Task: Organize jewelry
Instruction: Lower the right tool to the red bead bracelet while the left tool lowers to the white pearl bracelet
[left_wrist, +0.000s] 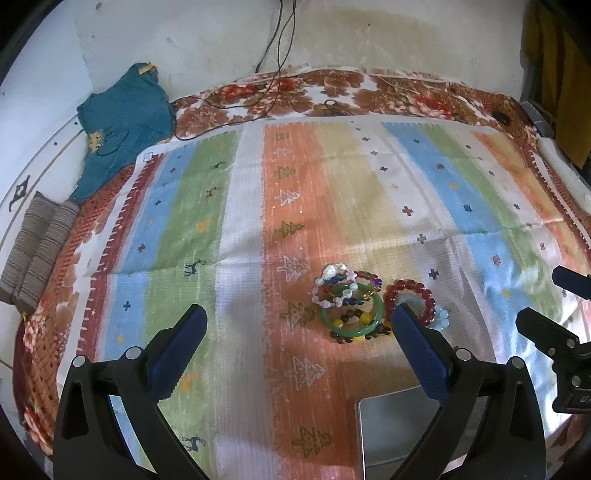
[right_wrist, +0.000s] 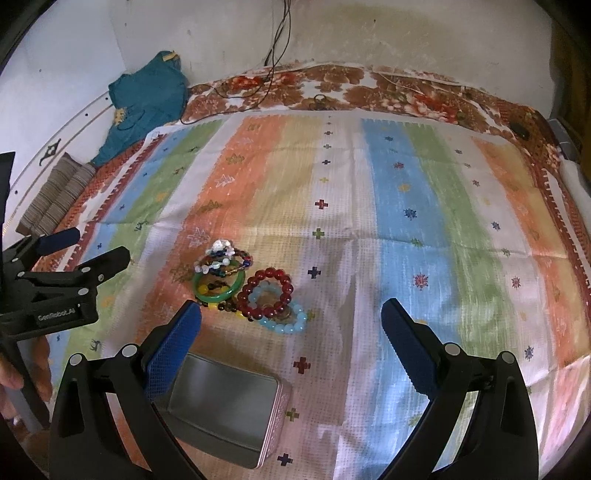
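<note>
I hold both tongs spread wide and empty above the bed, because nothing is picked yet and the open jaws leave me free to go for either the bracelets or the tin. The left tongs (left_wrist: 299, 334) hover over the striped cloth (left_wrist: 369, 177) with the heap just past their right finger; the right tongs (right_wrist: 291, 325) hang a little nearer me, with the heap ahead between the fingers.

The jewelry lies in one tight heap in the near half of the cloth, toward its middle: a green bangle (right_wrist: 218, 286) with a multicolour strand (right_wrist: 225, 258) draped over it, a red bracelet (right_wrist: 266, 297) touching it, and a pale blue one (right_wrist: 286, 323) overlapping the red. The tin (right_wrist: 225, 400) sits open and empty near the cloth's near edge, just beside the heap, so I judge it is meant to receive the pieces with short carries.

The right view shows the whole tin and the blue bracelet clearly; in the left view the tin (left_wrist: 391, 428) is only a grey corner and my right finger hides most of the blue beads. The left view, in turn, shows the bangle (left_wrist: 351, 325) and strand unobstructed.
</note>
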